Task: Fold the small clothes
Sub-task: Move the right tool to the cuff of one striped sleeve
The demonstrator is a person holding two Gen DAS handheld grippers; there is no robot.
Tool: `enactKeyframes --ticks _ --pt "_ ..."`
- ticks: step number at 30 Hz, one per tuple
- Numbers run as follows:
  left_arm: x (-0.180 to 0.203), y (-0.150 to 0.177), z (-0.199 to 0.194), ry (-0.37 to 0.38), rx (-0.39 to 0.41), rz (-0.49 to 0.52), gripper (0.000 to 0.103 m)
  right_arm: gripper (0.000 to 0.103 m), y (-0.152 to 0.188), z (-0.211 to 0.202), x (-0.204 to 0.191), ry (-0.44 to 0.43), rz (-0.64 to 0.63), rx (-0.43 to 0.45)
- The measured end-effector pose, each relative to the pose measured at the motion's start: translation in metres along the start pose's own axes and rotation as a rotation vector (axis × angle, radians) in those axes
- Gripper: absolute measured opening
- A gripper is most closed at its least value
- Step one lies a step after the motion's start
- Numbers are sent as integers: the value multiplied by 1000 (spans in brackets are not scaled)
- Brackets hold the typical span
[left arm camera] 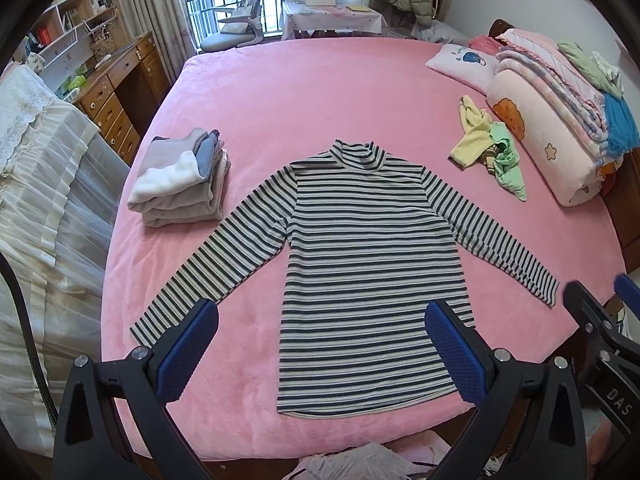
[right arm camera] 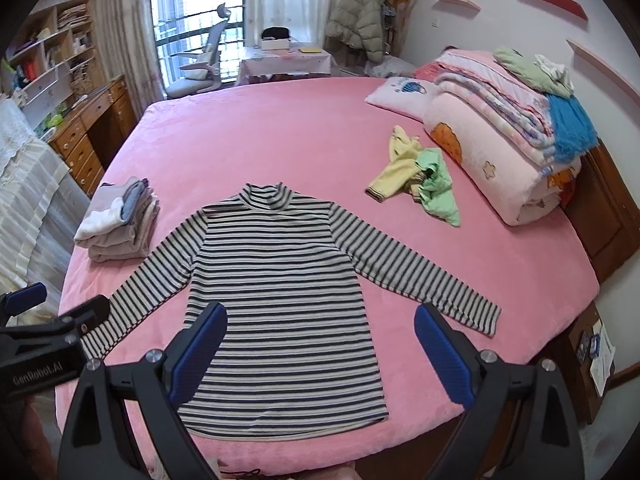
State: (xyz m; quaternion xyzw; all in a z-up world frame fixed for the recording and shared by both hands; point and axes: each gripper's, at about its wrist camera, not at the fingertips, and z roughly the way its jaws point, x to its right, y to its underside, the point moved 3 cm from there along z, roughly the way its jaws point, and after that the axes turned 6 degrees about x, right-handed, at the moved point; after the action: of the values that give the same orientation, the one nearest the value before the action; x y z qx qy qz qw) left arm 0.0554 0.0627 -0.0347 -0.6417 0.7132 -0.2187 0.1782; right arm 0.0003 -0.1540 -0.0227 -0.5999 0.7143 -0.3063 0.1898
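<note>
A black-and-white striped long-sleeved top (left arm camera: 360, 264) (right arm camera: 276, 292) lies flat and face up on the pink bed, collar away from me, both sleeves spread outward. My left gripper (left arm camera: 322, 320) hangs open above the top's lower left part, nothing between its blue pads. My right gripper (right arm camera: 320, 322) hangs open over the hem area, also with nothing held. Each gripper shows at the edge of the other's view: the right gripper (left arm camera: 600, 320) and the left gripper (right arm camera: 48, 320).
A stack of folded grey and white clothes (left arm camera: 180, 180) (right arm camera: 120, 220) sits left of the top. Crumpled yellow and green small garments (left arm camera: 492, 148) (right arm camera: 420, 180) lie at the right, near rolled quilts (left arm camera: 552, 120) (right arm camera: 508, 136) and a pillow. A wooden desk stands beyond the bed's left side.
</note>
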Motion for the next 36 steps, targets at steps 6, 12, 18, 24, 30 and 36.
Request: enactKeyframes --ticks 6,12,18,24,30,36 --pt "-2 -6 18 4 -13 18 103 95 13 6 22 59 66 -41" --pt "18 -20 25 -14 42 89 103 95 26 7 55 147 119 -73" --pt "63 -27 30 -33 93 191 103 95 30 16 101 198 166 -83" --pt "126 -22 52 -3 81 267 103 95 35 48 163 186 227 -78" --pt "210 -12 104 47 22 274 103 95 51 109 234 161 273 -99" --pt "303 3 187 18 26 336 103 91 86 188 306 140 349 -148"
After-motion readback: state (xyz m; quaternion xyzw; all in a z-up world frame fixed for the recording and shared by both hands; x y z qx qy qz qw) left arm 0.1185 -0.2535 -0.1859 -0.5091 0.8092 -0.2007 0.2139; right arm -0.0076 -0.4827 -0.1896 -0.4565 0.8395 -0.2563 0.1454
